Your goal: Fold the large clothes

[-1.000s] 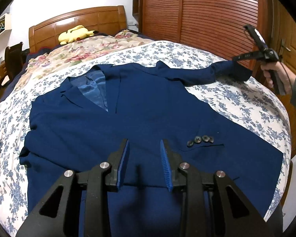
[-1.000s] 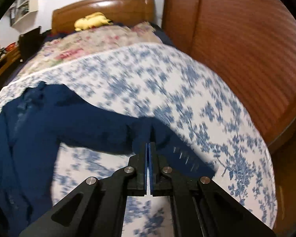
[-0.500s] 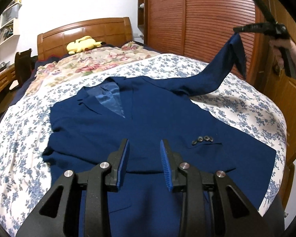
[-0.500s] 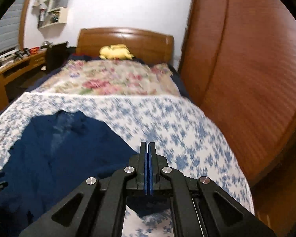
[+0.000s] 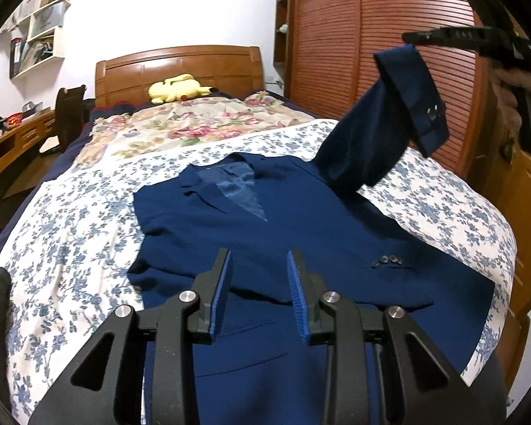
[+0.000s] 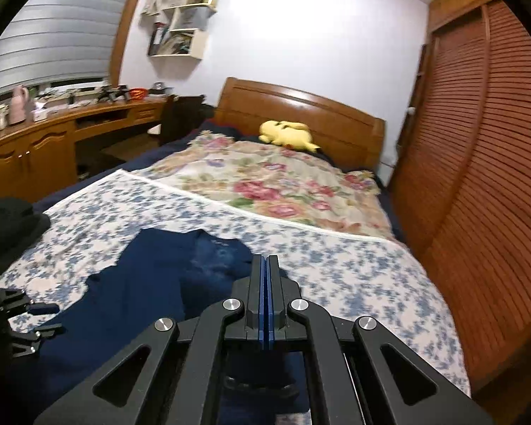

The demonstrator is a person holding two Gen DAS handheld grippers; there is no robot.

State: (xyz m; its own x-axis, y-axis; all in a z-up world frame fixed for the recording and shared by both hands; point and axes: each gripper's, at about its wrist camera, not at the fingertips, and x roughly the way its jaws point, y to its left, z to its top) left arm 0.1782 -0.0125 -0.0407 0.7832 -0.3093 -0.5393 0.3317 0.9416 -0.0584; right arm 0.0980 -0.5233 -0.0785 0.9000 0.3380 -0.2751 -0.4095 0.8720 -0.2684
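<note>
While the dark blue suit jacket [image 5: 301, 219] lies on the flowered bed sheet [image 5: 70, 233], the right gripper [image 5: 412, 38] pinches its sleeve cuff [image 5: 412, 95] in the air; the left gripper [image 5: 258, 283] hovers with fingers spread, holding nothing.

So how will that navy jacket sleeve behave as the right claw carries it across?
Probably floppy: the sleeve bends over where the right claw pinches it, the cuff hanging below. It likely drags little; the jacket body lies flat on the bedspread. The smooth cloth might slip from a loose pinch.

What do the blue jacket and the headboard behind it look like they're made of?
The jacket looks like matte woven suit cloth, possibly wool or a blend, with a shinier, satin-like lining at the open collar. The headboard looks like varnished wood: orange-brown, with a glossy sheen.
</note>
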